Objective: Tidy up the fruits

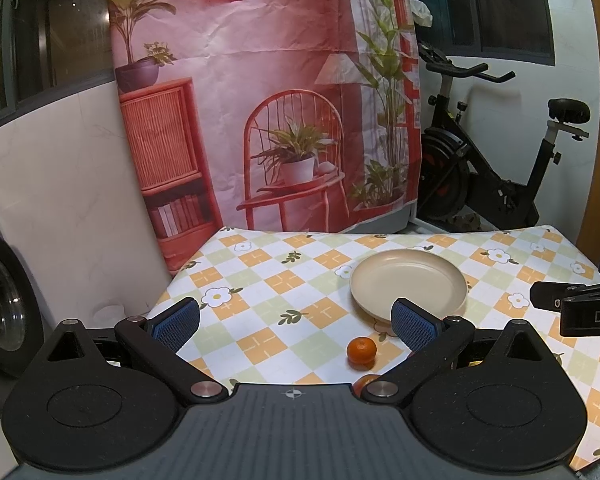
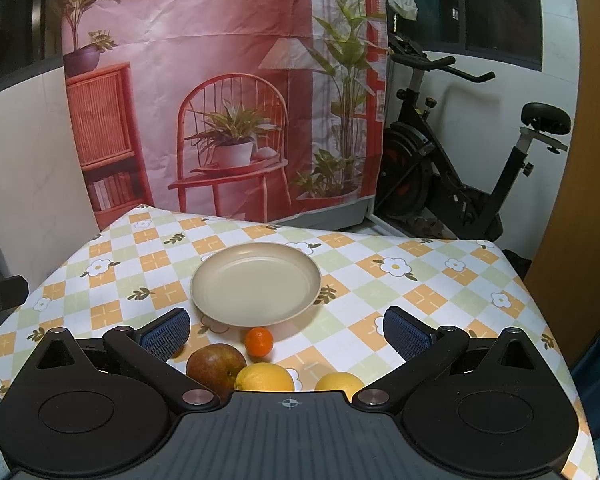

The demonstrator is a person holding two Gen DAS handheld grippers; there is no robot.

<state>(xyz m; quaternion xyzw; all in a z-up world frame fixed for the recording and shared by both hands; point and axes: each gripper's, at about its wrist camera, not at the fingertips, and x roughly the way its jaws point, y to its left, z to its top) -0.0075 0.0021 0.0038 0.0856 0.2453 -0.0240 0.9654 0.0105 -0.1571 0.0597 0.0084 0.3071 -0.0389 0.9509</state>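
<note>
Warm, even indoor light with strong fisheye bending at the edges.

Both wrist views are sharp through the middle and carry a yellowish cast. The plate throws a soft shadow toward the near right on the tablecloth, and the tangerine a small one at its base, so the light probably comes from above and behind, though no lamp shows. The windows are dark, with faint reflections. The wall and the door curve hard at the frame sides. The corners fall to black. The backdrop shows creases in mild sheen.
</note>
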